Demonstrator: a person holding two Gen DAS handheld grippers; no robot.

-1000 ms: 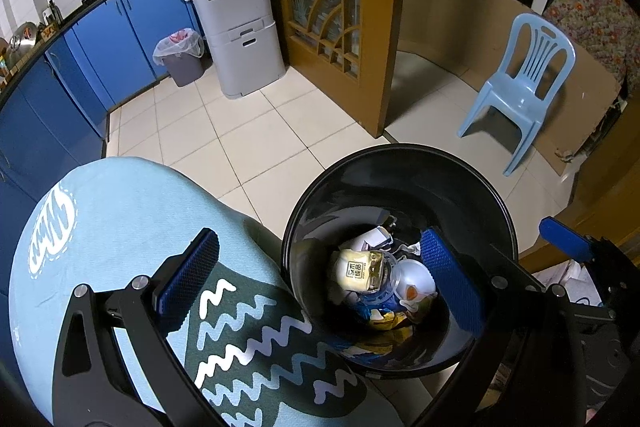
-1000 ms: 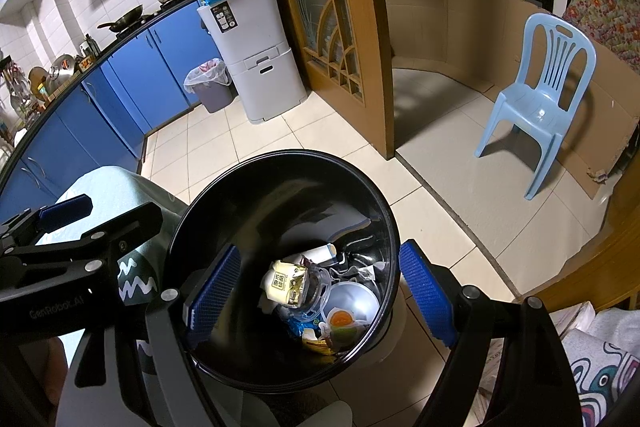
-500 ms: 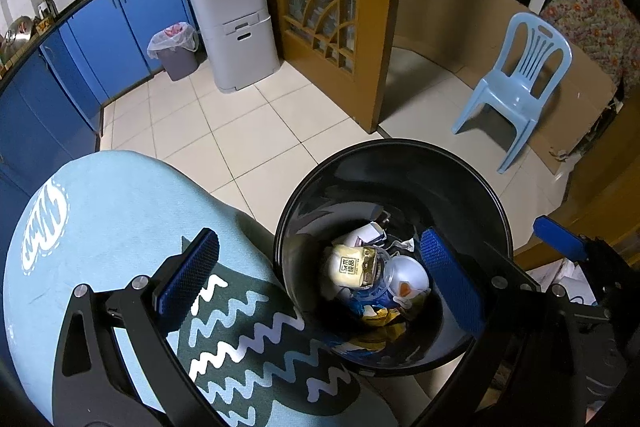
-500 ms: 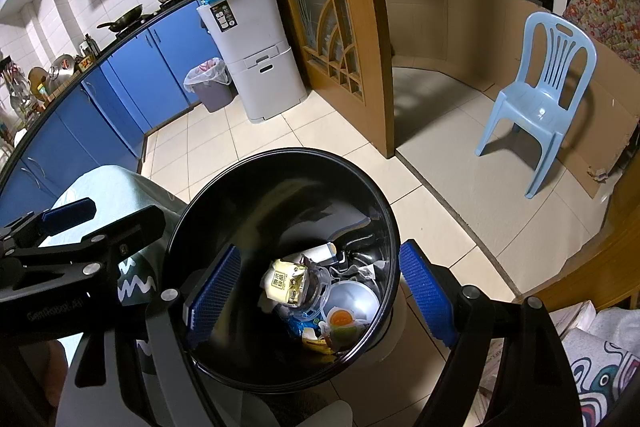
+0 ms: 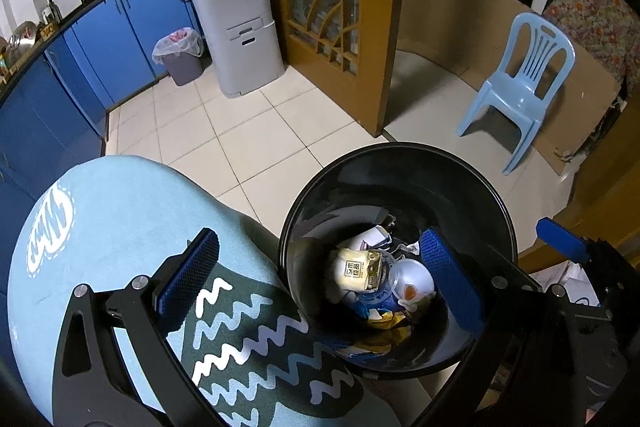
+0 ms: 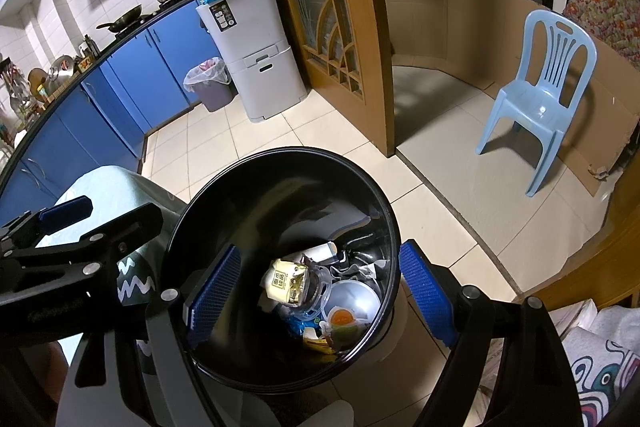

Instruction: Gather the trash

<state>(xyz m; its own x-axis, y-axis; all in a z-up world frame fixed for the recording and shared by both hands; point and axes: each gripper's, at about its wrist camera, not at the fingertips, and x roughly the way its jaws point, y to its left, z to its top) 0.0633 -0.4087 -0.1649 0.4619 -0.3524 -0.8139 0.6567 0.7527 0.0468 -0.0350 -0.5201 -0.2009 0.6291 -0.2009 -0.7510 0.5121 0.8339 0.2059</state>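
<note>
A black round bin stands on the tiled floor and holds trash: a yellow snack packet, a white cup lid and crumpled wrappers. My left gripper hovers open above the bin's left rim, with one pad over a light-blue patterned cushion and the other over the bin. In the right wrist view the same bin lies straight below, with the packet inside. My right gripper hangs open over it, holding nothing. The left gripper's pad shows at the left edge.
A pale blue plastic chair stands at the far right by a cardboard wall. A wooden glazed door, a grey cabinet and a small lined bin sit along blue kitchen cupboards. Patterned cloth lies at the lower right.
</note>
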